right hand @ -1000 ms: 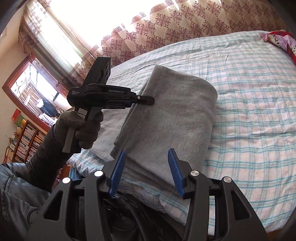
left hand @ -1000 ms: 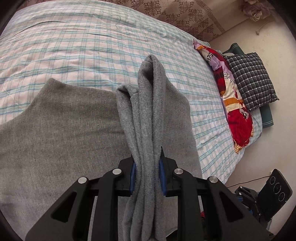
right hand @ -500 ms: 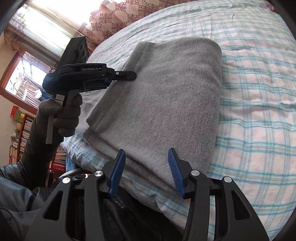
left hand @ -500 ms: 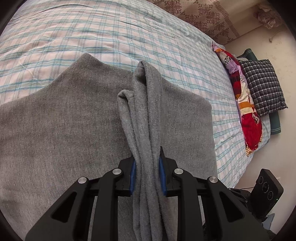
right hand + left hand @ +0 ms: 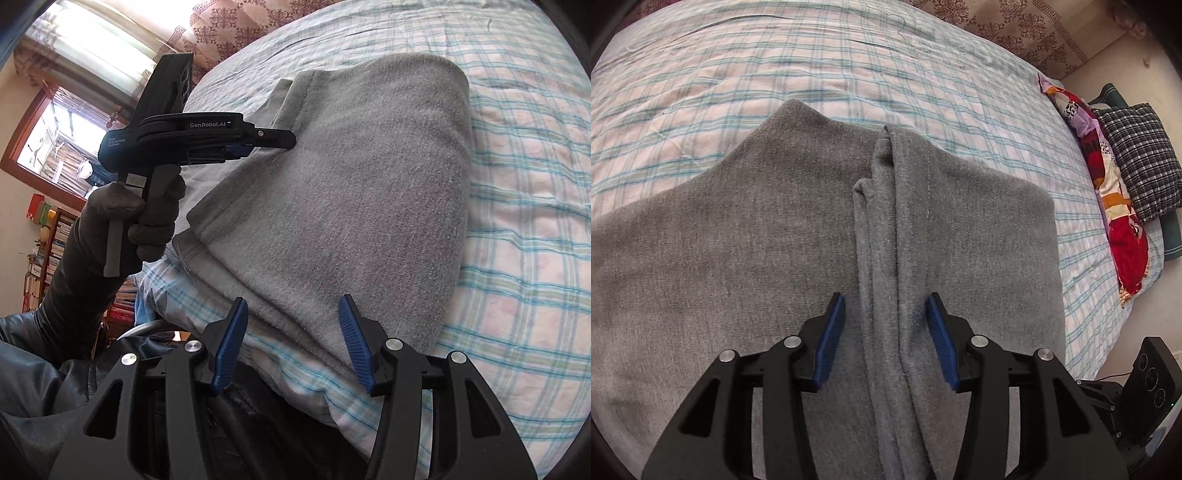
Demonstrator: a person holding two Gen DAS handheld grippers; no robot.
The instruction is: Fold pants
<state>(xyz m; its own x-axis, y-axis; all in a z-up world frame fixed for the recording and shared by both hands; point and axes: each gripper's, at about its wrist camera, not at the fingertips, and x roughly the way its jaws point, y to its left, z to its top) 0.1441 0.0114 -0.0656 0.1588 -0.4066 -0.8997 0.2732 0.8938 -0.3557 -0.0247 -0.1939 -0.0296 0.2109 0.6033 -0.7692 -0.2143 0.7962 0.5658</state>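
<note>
The gray pants (image 5: 343, 192) are lying on the bed (image 5: 524, 206), already doubled into a thick stack near the mattress edge closest to the person. That spot makes sense to me, since both arms can reach across it without leaning.

The left gripper (image 5: 886, 332) sits low over the stack with its blue fingers (image 5: 831, 339) spread apart, one on each side of a raised ridge of cloth (image 5: 890, 236) that runs away from the camera. Nothing is being squeezed: there's a clear gap between each pad and the ridge. My read is that it's straddling the bunched edge because that's the bit just laid onto the pile (can't prove it from this alone), and the ridge is standing up simply because the fabric is thick and hasn't been pressed flat.

From the other side, the right gripper (image 5: 295, 343) hovers at the near edge of the stack, fingers also wide open and holding nothing. It looks parked there to grab the near edge or pat things down.

I'd say the fold is mostly done, but that ridge probably needs smoothing. The checked pillow (image 5: 1137, 162) and the red patterned cloth (image 5: 1123, 221) at the far side are well clear of all this.
</note>
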